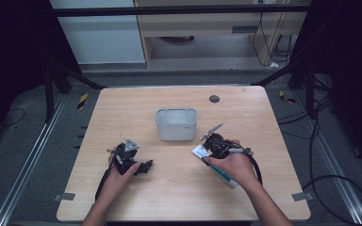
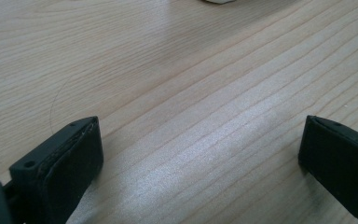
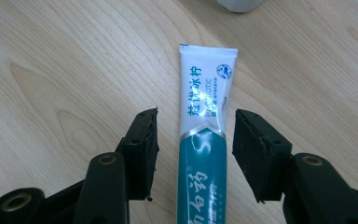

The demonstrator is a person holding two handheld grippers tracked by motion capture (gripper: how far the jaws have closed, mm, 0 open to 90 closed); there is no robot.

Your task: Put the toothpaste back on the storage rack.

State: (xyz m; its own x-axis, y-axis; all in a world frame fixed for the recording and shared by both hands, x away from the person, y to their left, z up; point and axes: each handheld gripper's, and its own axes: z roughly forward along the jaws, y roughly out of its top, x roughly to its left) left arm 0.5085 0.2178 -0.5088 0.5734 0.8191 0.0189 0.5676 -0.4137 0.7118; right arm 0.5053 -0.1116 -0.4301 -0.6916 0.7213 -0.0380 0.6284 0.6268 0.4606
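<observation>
**Tube between right jaws, not clamped**

Tube [image 3: 204,135] lies flat on the table [image 3: 56,70], centre of the right gripper view, running from the bottom edge up to a flat crimped end in the upper middle. White upper half with blue print, teal lower half with white characters. Right gripper [image 3: 196,149] straddles it: one black jaw to the left of the tube, one to the right, a thin strip of wood showing on each side, so the jaws are partly open and neither pad touches the tube. Nothing gripped.

High view: tube [image 1: 199,151] sits right of centre, lower half of the frame, mostly covered by the right hand [image 1: 233,165] and right gripper [image 1: 209,147]; its white end pokes out at the left of the hand, another bit shows below the hand. Bin [image 1: 176,124], white-grey and rectangular, stands at frame centre, just up and left of the tube, apart from it.

Left gripper [image 1: 146,165] is lower left of centre in the high view, held by the left hand [image 1: 118,172], well apart from the tube. Left gripper view: jaws spread wide at the bottom left and bottom right corners, bare wood [image 2: 191,116] between them, holding nothing. A pale object edge at the top of that view, too cut off to tell.
</observation>
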